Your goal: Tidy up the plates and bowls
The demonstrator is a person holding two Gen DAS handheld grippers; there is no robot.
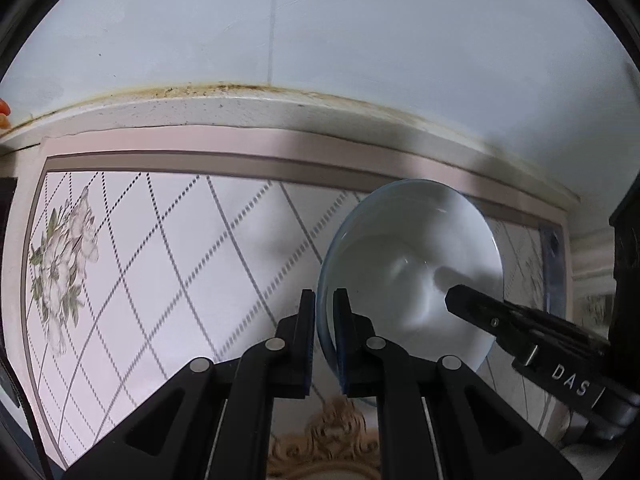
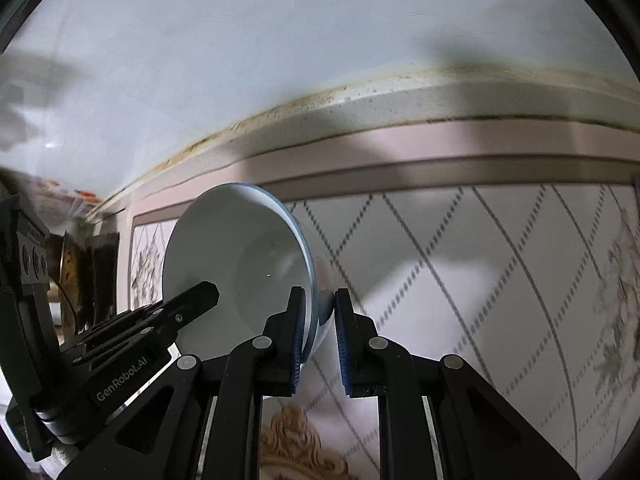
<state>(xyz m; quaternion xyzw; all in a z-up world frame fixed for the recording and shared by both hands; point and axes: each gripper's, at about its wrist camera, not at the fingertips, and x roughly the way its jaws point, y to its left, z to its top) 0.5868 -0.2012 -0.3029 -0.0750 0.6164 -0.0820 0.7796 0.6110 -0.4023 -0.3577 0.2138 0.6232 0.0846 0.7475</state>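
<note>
bowl (image 1: 404,264), round, glossy white with a thin blue rim, hangs tilted above the tabletop (image 1: 160,240), pinched on opposite edges by both tools. left tool (image 1: 324,336) is closed tight on the rim, its ribbed blue pads on either side of the thin wall. right tool (image 2: 318,328) clamps the opposite rim the same way. smooth tabletop cover carries a dotted diamond grid, grey flowers and a pink border.
</note>
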